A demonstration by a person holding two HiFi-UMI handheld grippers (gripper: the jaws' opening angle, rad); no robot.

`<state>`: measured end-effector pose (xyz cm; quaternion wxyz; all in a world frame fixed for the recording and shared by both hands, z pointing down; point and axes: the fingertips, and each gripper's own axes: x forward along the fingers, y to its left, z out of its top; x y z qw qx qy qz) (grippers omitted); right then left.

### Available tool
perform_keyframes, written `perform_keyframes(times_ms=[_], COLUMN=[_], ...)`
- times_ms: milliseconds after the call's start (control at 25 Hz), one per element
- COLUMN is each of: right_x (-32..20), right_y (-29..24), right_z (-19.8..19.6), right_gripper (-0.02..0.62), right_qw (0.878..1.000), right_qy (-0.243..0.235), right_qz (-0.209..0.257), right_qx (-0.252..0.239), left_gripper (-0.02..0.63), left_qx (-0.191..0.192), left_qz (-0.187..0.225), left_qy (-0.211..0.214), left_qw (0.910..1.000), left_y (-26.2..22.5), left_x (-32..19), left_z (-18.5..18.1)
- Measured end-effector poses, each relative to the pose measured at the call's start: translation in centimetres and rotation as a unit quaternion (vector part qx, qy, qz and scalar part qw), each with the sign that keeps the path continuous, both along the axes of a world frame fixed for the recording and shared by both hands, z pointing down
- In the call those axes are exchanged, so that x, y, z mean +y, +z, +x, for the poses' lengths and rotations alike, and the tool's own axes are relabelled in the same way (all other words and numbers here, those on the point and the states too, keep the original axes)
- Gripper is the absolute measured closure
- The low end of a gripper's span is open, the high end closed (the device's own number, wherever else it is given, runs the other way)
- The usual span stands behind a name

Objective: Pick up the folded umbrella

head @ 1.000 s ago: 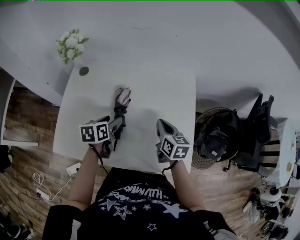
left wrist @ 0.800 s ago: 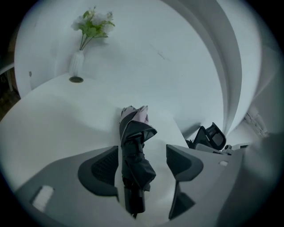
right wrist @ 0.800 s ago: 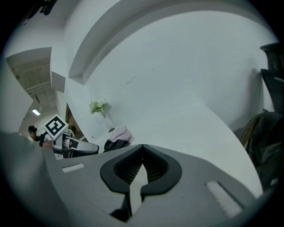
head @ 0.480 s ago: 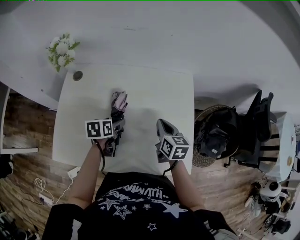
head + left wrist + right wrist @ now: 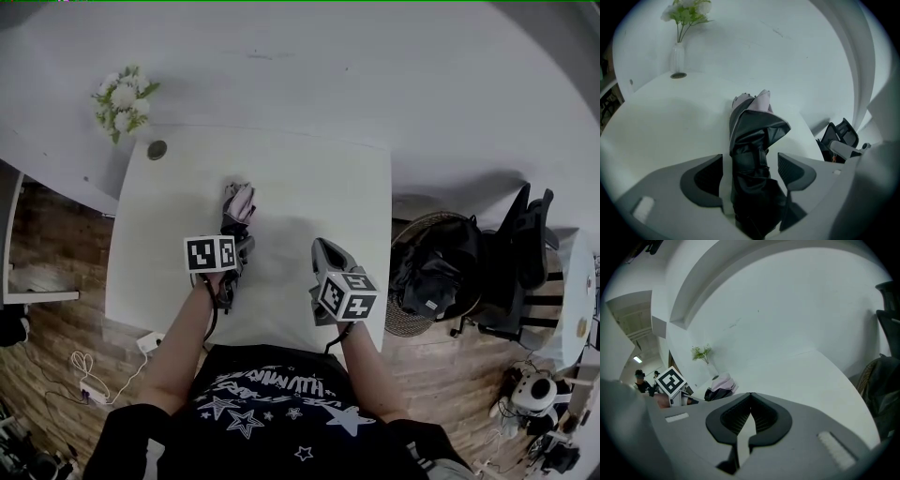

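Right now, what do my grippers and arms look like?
The left gripper and right gripper are grey shells with dark ribbed pads. Each carries a white cube with black square markers. A thin dark cable runs by the left one. The arms are bare below a dark short-sleeved T-shirt with white stars.

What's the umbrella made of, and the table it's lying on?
The umbrella looks like thin dark fabric with a slight sheen: it creases and folds softly. The table looks hard, smooth and matte white, maybe painted wood or laminate; the pictures don't settle which.
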<state>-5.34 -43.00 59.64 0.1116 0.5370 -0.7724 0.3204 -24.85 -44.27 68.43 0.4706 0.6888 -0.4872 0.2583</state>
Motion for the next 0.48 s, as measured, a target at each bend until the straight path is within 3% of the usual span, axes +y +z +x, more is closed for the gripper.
perform_keyframes(times_ms=[320, 480], right_x=[0.0, 0.12], right_y=[0.31, 0.39], right_z=[0.69, 0.87], right_gripper=[0.578, 0.578], right_qw=[1.0, 1.0], right_qy=[-0.001, 0.002], right_qz=[-0.002, -0.003], right_qx=[-0.006, -0.009], left_gripper=[0.305, 0.32], left_qx=[-0.05, -0.056], left_qz=[0.005, 0.01], left_qy=[-0.016, -0.019], left_qw=[0.9986, 0.9982], left_y=[0.58, 0.64], left_x=[-0.02, -0.03], left_z=[-0.65, -0.84])
